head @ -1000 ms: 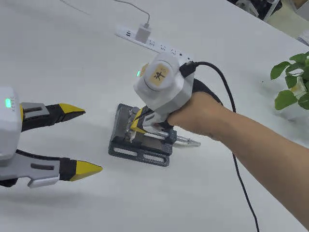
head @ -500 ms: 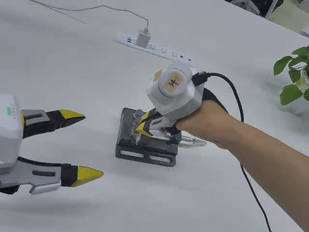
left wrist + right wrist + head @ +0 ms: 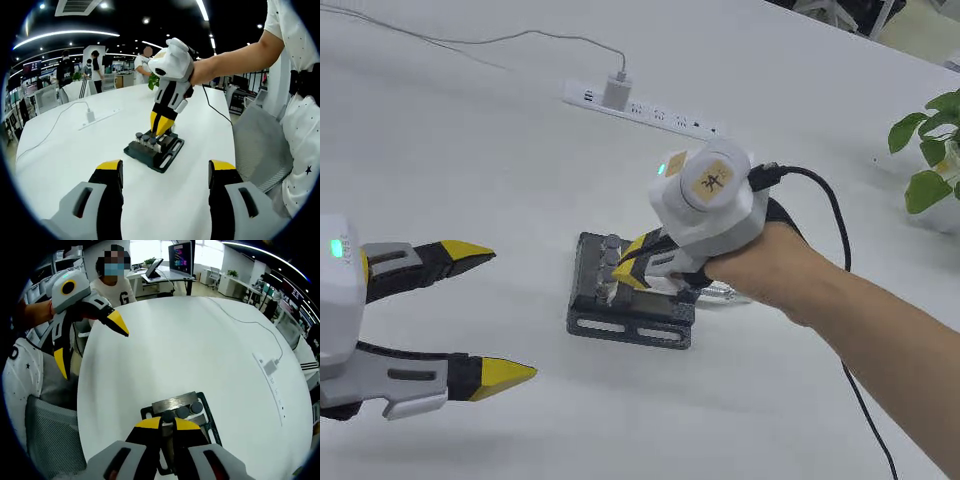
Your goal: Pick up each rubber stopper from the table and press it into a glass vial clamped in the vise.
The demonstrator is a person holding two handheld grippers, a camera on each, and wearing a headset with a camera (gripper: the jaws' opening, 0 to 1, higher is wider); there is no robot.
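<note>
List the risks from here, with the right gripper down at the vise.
1. The right gripper, tips together, sits right over the stoppered vials; an off-axis push may crack the glass.
2. The vise looks merely set on the table, and the open left gripper is well away from it, so pressing might slide it.
3. The right gripper's cable trails nearby and might snag.

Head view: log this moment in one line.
left gripper: open, empty, apart from vise | right gripper: shut, tips at vise top | stoppers: three, row in vise
</note>
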